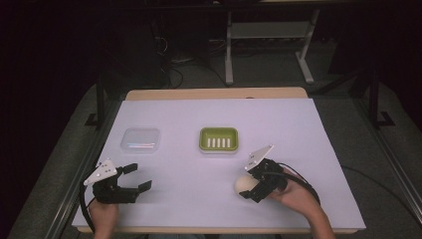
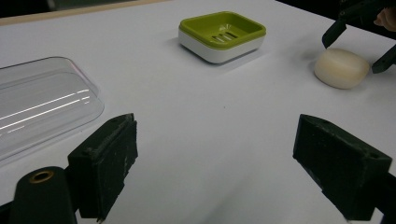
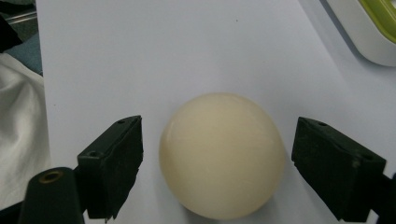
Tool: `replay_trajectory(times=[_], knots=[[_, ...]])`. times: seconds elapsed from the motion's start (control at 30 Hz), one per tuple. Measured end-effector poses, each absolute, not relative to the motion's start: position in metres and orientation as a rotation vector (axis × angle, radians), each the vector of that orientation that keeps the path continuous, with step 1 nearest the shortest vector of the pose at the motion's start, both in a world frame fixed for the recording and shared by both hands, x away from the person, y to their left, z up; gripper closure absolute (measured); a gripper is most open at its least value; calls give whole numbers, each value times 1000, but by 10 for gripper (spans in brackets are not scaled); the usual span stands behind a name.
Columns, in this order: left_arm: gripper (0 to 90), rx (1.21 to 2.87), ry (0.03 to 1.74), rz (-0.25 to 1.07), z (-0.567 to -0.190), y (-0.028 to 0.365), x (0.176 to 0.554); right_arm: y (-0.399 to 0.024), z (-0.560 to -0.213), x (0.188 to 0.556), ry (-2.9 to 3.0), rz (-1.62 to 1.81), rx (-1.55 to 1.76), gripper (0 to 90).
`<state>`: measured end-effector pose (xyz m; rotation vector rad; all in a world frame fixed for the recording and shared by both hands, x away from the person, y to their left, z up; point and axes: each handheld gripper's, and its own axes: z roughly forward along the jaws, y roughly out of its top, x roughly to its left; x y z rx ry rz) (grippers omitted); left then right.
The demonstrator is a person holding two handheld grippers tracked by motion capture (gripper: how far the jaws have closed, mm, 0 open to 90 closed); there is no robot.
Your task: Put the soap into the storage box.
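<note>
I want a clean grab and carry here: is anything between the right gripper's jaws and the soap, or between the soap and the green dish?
Nothing visible. The right gripper has its jaws open on either side of the soap, with bare gaps. Only bare table lies between the soap and the green dish.

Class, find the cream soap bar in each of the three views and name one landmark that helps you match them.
High view: soap bar at lower right, between the right tongs.
Left gripper view: soap bar at upper right edge.
Right gripper view: soap bar at centre bottom, between open jaws.
Shared landmark: green soap dish.
</note>
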<state>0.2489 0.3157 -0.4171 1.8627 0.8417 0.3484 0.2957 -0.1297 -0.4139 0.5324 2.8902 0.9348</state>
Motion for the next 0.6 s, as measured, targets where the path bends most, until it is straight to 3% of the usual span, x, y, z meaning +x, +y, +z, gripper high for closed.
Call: replay_trajectory(times=[0.6], knots=[[132, 1864, 838, 345, -417, 315, 249, -121, -429, 296, 2921, 813, 544, 166]])
